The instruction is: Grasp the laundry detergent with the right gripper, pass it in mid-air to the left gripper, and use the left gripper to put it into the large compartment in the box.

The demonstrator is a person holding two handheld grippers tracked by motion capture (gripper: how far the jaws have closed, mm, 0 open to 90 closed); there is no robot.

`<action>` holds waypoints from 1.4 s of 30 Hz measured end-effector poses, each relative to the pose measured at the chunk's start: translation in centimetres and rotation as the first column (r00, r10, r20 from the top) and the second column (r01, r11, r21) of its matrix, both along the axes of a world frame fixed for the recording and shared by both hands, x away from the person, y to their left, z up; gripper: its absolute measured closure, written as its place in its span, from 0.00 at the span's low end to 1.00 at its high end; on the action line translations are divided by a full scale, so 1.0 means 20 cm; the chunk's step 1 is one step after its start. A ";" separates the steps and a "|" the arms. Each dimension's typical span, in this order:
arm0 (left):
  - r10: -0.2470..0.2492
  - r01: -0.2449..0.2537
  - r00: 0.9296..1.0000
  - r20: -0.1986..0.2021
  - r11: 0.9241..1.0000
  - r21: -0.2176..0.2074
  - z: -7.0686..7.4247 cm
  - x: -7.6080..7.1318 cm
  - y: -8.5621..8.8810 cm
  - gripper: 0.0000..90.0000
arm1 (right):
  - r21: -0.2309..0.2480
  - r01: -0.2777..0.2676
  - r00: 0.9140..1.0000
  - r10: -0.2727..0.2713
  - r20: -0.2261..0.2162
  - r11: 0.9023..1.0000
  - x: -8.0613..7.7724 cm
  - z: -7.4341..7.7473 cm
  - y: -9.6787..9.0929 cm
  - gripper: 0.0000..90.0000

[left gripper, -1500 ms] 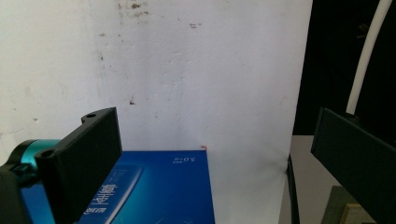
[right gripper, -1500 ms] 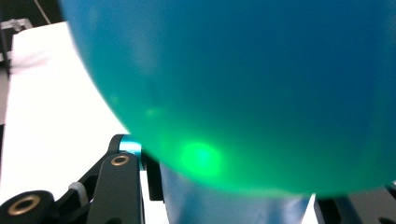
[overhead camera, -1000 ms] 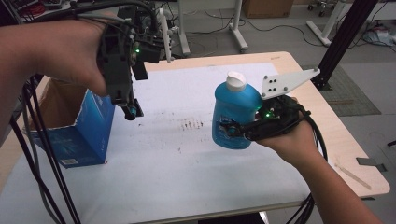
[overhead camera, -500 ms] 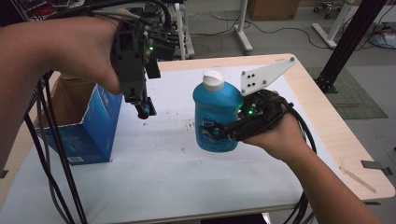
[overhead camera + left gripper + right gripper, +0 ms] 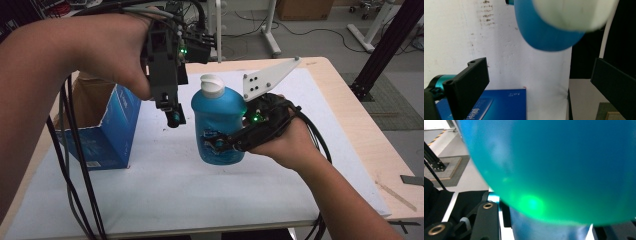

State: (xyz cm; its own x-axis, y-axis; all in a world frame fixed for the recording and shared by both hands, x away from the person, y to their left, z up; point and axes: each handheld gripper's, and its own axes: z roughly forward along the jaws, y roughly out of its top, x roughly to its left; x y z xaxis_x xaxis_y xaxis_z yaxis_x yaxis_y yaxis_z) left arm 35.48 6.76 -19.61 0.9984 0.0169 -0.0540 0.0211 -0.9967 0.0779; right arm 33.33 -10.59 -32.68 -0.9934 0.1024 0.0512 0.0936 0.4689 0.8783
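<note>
A blue bottle [image 5: 218, 125] with a white cap [image 5: 212, 85] hangs upright above the table, and my right gripper [image 5: 225, 145] is shut on its lower body from the right. In the right gripper view the blue bottle [image 5: 554, 165] sits close up between the black jaws of the right gripper [image 5: 549, 230]. My left gripper [image 5: 172, 117] points down just left of the bottle, apart from it. In the left gripper view the left gripper [image 5: 540, 87] stands open with nothing between the jaws, and the bottle [image 5: 546, 32] and its cap [image 5: 574, 12] show blurred above them.
An open blue cardboard box [image 5: 100, 130] stands at the left of the white-covered table [image 5: 320, 105]; the box [image 5: 499, 105] lies below the left jaws. Black cables hang from the left hand over the table's left side. A black frame post [image 5: 385, 45] rises at the right.
The right gripper has carried the bottle leftward, so it now sits right beside the left gripper. The grip on the bottle is unchanged.
</note>
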 end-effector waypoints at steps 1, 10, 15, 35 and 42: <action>0.002 -0.002 1.000 -0.003 1.000 -0.001 0.00 0.00 -0.01 0.02 | 0.003 -0.010 1.000 0.010 0.001 1.000 0.00 0.00 0.02 0.52; 0.000 0.000 1.000 -0.005 1.000 -0.003 0.00 -0.02 -0.04 0.02 | 0.010 -0.032 0.999 0.032 -0.006 0.999 0.01 0.01 0.08 0.52; -0.010 0.010 1.000 -0.001 1.000 0.008 -0.01 -0.04 -0.07 0.02 | 0.015 -0.049 0.999 0.049 -0.001 0.999 0.01 0.02 0.12 0.52; -0.008 0.008 1.000 -0.002 0.999 0.032 -0.04 -0.04 -0.10 0.02 | 0.015 -0.070 0.997 0.071 -0.010 0.997 0.02 0.04 0.19 0.52; 0.001 -0.001 1.000 0.003 0.999 0.036 -0.04 -0.05 -0.10 0.03 | 0.021 -0.070 0.997 0.070 -0.018 0.997 0.03 0.04 0.19 0.52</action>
State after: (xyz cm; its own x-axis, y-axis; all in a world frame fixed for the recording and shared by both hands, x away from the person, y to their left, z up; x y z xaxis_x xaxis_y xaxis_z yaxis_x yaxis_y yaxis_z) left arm 34.55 4.78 -20.34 0.9985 0.0193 -0.0507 0.0215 -0.9989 0.0421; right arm 33.86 -6.75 -31.95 -0.9970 0.0313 0.0713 0.0777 0.4567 0.8862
